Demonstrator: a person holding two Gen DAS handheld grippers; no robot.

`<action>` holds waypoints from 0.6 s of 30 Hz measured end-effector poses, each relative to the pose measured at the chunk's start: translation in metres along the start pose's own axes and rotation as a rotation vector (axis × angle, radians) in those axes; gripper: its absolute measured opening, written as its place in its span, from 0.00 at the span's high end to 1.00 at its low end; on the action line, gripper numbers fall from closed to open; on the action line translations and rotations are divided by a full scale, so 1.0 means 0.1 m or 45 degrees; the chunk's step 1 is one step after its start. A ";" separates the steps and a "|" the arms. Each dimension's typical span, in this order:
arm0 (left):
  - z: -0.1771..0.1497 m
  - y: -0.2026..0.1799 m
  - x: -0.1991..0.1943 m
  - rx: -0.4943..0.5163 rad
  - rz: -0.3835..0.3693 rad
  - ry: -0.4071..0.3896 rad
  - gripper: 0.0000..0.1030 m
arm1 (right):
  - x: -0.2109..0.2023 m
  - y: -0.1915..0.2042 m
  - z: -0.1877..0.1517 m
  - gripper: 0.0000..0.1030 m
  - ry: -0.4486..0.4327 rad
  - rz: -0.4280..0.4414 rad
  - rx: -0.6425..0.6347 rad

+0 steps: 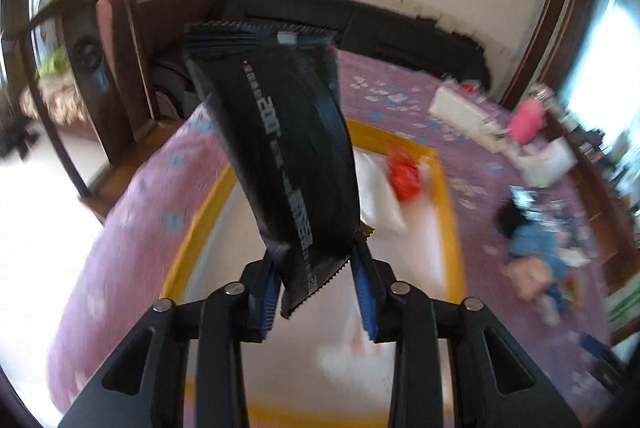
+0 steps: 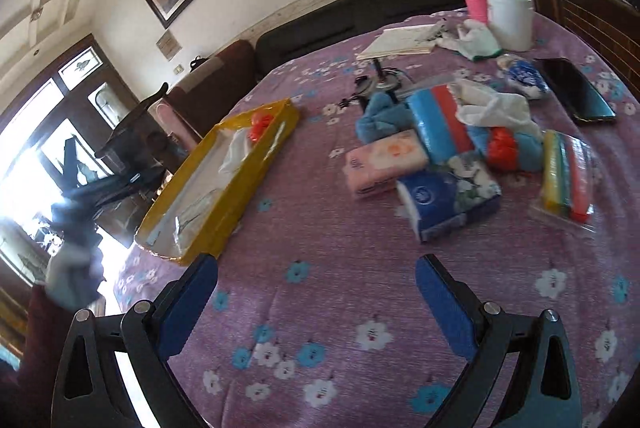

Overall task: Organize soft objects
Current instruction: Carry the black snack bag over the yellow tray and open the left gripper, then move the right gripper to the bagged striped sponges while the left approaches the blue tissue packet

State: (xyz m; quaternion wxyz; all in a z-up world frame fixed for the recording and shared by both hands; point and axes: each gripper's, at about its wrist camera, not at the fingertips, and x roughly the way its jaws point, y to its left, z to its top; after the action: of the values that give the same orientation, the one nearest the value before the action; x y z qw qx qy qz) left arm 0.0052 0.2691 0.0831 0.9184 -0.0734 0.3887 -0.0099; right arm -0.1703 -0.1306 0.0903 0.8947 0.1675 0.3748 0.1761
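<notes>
Clearly the weak point is the grip: the left tool (image 1: 316,292) is clenched on only the bottom corner of the black pouch (image 1: 276,156), near its serrated seam, so the long body stands up and leans away from the pads. A quick swing could let the slick film slide out or the pouch flop sideways, and it would then land outside the yellow tray (image 1: 440,164) instead of in it. The left wrist view is smeared with blur, so the pouch may be pinched less deeply than it seems.

The pouch itself is a dark, glossy, soft pack with pale print down one face and a gathered, crimped top. It hangs in the air above the tray, which already holds a red bundle (image 1: 404,176) and some white soft goods.

The right tool (image 2: 316,292) is released, its blue pads wide apart over the flowered purple table (image 2: 320,228), right of the tray, with tissue packs (image 2: 448,196) waiting beyond.
</notes>
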 end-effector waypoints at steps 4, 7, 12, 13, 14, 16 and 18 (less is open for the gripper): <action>0.30 -0.05 0.48 0.053 0.158 0.026 0.36 | -0.05 0.03 0.00 0.02 -0.010 -0.037 -0.043; 0.36 0.11 0.53 -0.094 0.114 0.064 0.32 | -0.11 0.09 0.02 0.02 -0.031 -0.052 -0.078; 0.21 0.08 0.36 -0.085 0.050 0.070 0.28 | -0.17 0.11 0.14 0.02 -0.074 -0.041 -0.084; 0.15 0.14 0.24 -0.077 0.042 0.075 0.27 | -0.18 0.10 0.17 0.02 -0.081 -0.030 -0.075; 0.10 0.14 0.18 -0.078 0.028 0.081 0.27 | -0.19 0.10 0.18 0.02 -0.088 -0.025 -0.069; 0.04 0.12 0.08 -0.091 -0.007 0.091 0.27 | -0.23 0.11 0.18 0.02 -0.102 -0.033 -0.065; -0.07 0.08 -0.03 -0.093 -0.042 0.103 0.27 | -0.27 0.11 0.16 0.02 -0.112 -0.044 -0.069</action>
State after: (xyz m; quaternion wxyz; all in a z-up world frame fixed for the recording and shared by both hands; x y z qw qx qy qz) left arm -0.0016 0.2767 0.0793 0.8983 -0.1128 0.4244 -0.0139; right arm -0.1789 -0.1357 0.1222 0.9175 0.1442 0.3330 0.1631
